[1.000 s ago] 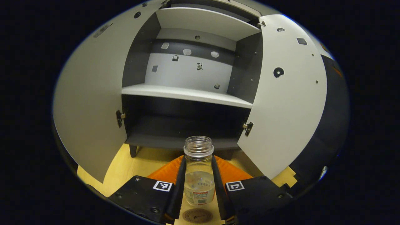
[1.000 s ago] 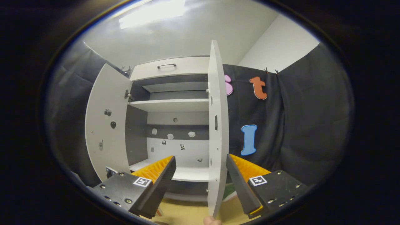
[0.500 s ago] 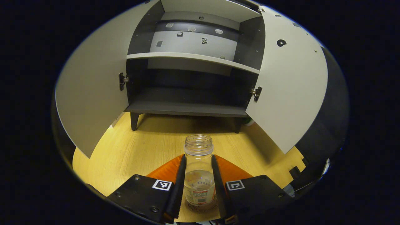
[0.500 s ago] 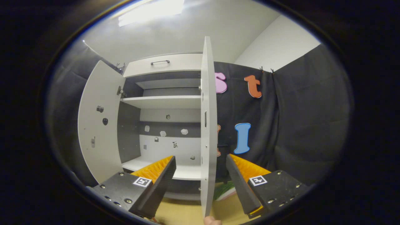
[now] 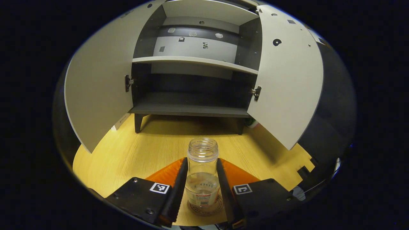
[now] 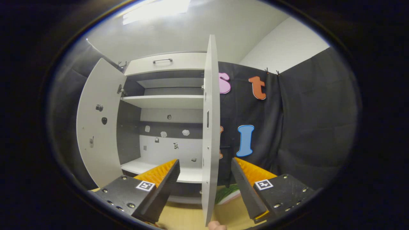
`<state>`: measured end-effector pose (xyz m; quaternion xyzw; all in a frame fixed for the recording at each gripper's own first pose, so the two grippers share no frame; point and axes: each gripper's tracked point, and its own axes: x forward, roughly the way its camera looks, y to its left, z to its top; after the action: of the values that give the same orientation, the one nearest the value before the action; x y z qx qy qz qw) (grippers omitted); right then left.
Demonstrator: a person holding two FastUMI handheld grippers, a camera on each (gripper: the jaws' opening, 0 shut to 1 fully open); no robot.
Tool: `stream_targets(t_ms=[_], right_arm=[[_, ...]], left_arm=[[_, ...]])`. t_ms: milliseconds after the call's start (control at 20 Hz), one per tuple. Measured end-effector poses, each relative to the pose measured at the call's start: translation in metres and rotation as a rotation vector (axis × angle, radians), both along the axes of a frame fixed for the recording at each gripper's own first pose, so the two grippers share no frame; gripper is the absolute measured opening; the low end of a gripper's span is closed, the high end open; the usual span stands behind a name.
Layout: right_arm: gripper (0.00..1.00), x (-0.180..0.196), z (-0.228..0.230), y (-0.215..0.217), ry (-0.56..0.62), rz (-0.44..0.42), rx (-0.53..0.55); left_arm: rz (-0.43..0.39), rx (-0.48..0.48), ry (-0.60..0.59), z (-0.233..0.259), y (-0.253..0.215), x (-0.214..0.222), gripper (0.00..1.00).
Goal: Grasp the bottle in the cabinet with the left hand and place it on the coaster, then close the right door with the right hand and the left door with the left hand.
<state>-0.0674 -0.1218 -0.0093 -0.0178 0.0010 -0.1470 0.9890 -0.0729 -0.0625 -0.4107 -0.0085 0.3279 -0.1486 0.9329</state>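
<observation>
A clear, capless bottle [image 5: 203,172] with a little liquid stands upright on the round coaster [image 5: 214,206] on the wooden table. My left gripper [image 5: 202,166] flanks it, fingers slightly spread, so it is open around the bottle's body. Behind stands the cabinet with its left door [image 5: 99,86] and right door [image 5: 287,83] both swung wide and its dark lower shelf [image 5: 188,108] bare. In the right gripper view my right gripper [image 6: 205,161] is open, and the right door's edge [image 6: 211,121] stands in line between its fingers, farther off.
The wooden table [image 5: 134,153] stretches from the coaster to the cabinet's legs. A green and white object [image 6: 228,195] lies on the table behind the right door. A drawer with a handle [image 6: 162,60] tops the cabinet. A fingertip [image 6: 217,226] shows at the bottom edge.
The bottle came down from above the coaster and now rests on it. The left gripper's fingers have spread a little. In the right gripper view the door edge drifted slightly left.
</observation>
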Motion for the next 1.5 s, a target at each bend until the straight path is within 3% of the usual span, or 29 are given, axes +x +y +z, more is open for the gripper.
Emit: stream_targets(t_ms=[50,500,550,600,1050,1250,1400,1500], right_arm=[[0.98,0.001,0.0,0.0,0.001,0.002,-0.001],[0.98,0.003,0.0,-0.006,-0.002,0.004,-0.006],[0.98,0.002,0.001,-0.008,-0.004,0.0,-0.012],[0.97,0.001,0.002,-0.011,-0.008,-0.005,-0.017],[0.98,-0.009,0.021,-0.06,-0.07,-0.12,-0.061],[0.98,-0.005,0.016,-0.076,-0.065,-0.165,-0.054],[0.98,-0.001,0.009,-0.078,-0.047,-0.159,-0.048],[0.96,0.002,0.007,-0.076,-0.045,-0.138,-0.044]], left_arm=[[-0.006,0.0,0.006,0.002,-0.001,-0.004,0.65],[-0.039,-0.011,0.024,0.021,-0.012,-0.025,0.73],[-0.039,-0.006,0.018,0.026,-0.012,-0.024,0.8],[-0.039,0.002,0.01,0.031,-0.011,-0.022,0.73],[-0.004,0.002,-0.161,0.114,-0.009,-0.002,0.72],[0.054,-0.019,-0.248,0.159,-0.001,0.018,0.74],[0.108,-0.02,-0.322,0.194,0.009,0.035,0.97],[0.142,-0.028,-0.353,0.21,0.02,0.04,0.95]])
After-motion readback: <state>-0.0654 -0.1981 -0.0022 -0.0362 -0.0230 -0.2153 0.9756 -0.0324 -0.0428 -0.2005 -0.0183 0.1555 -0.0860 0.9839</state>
